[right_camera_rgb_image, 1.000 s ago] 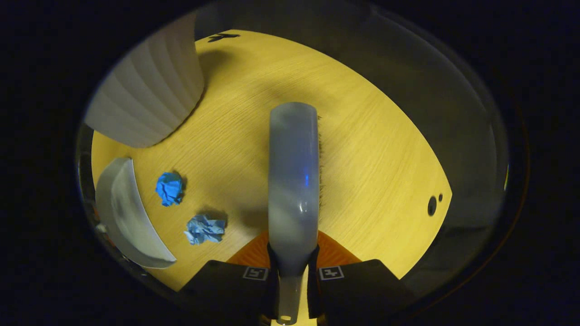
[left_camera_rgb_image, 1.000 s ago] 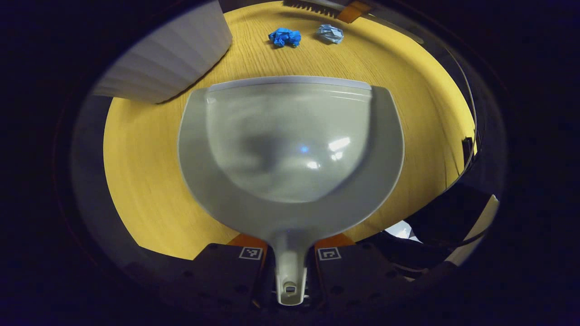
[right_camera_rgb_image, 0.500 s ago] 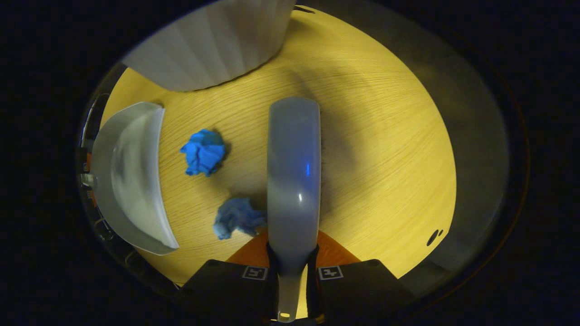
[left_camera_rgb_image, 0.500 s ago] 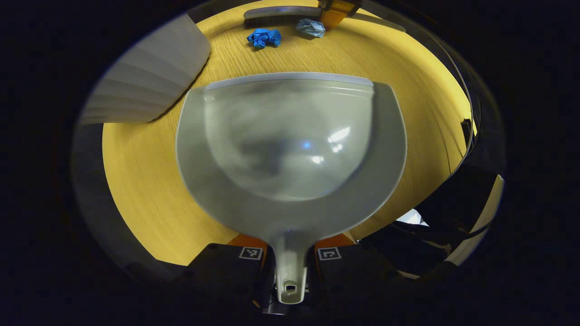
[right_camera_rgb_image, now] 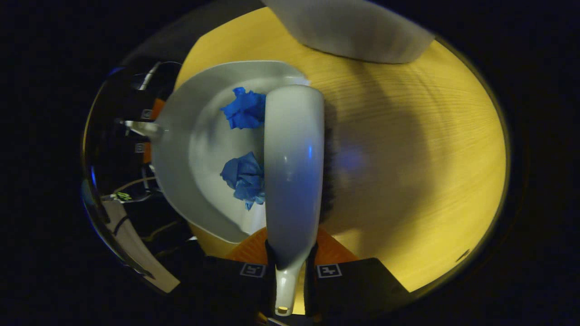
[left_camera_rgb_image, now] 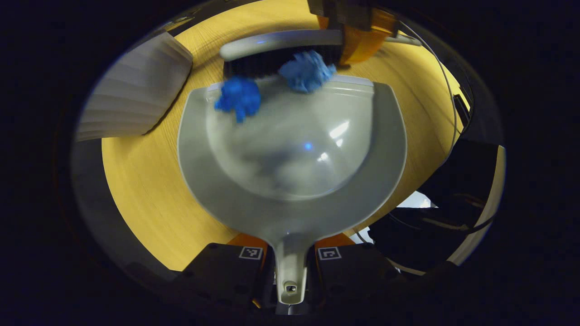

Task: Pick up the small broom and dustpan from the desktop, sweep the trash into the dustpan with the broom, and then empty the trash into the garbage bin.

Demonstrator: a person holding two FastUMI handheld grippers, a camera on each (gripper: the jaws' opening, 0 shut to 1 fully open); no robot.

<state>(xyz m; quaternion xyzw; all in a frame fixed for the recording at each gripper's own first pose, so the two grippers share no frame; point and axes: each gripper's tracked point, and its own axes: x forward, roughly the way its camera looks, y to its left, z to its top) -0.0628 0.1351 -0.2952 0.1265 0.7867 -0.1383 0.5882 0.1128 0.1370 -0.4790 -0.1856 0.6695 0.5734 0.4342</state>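
Broom (right_camera_rgb_image: 293, 163) gripped by its handle in the right tongs (right_camera_rgb_image: 290, 270), bristles at the dustpan (left_camera_rgb_image: 290, 149) lip; left tongs (left_camera_rgb_image: 290, 253) clamp the dustpan handle. Two blue paper wads (left_camera_rgb_image: 239, 96) lie just inside, ahead of the left tongs, on the desk (left_camera_rgb_image: 136, 190).

Dim warm light from overhead leaves the wooden surface (right_camera_rgb_image: 408, 172) yellow at the middle and dark toward the rim, where the fisheye bends the edges. White glare spots sit on the dustpan (left_camera_rgb_image: 337, 131) bowl. The broom (right_camera_rgb_image: 293, 154) throws a soft broad shadow to its right. The two blue paper wads (left_camera_rgb_image: 239, 94) are smeared by motion blur
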